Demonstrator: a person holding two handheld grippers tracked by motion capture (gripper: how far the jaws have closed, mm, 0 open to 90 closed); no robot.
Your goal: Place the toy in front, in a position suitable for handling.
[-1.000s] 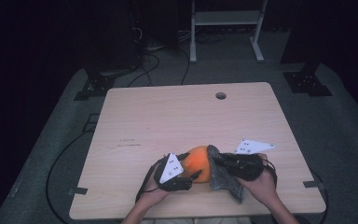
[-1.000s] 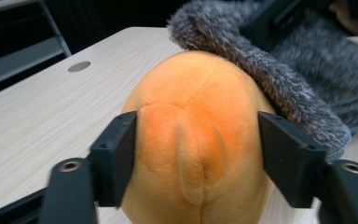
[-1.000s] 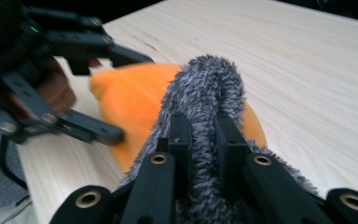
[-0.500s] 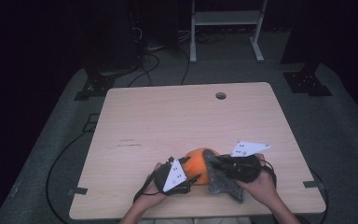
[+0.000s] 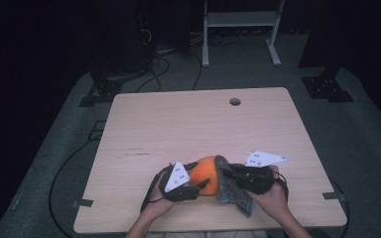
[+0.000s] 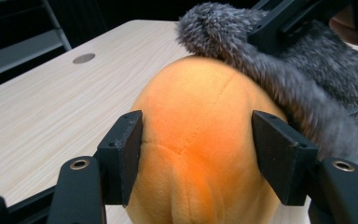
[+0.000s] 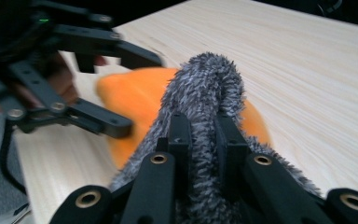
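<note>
Orange plush toy (image 5: 204,173) resting on the wooden counter (image 5: 188,124), near its six o'clock edge, slightly toward five o'clock of centre. Grey fuzzy cloth (image 5: 228,188) draped over the toy's three o'clock side, lower end trailing on the counter toward five o'clock.

Left gripper (image 5: 193,182) at the toy's nine o'clock side, jaws set at a narrow-to-medium gap and just closed inward; in the left gripper view, pads (image 6: 123,154) straddling the orange plush toy (image 6: 200,140), the left one touching the plush, the right one right at its flank, with the grey fuzzy cloth (image 6: 279,74) at one o'clock.

Right gripper (image 5: 238,174) at the toy's three o'clock side, jaws nearly together and clamped on the cloth; in the right gripper view, grey fuzzy cloth (image 7: 205,107) pinched between the pads (image 7: 179,135), orange plush toy (image 7: 135,102) behind it.

Round grommet hole (image 5: 234,101) at twelve o'clock of the counter, well apart from the toy.
</note>
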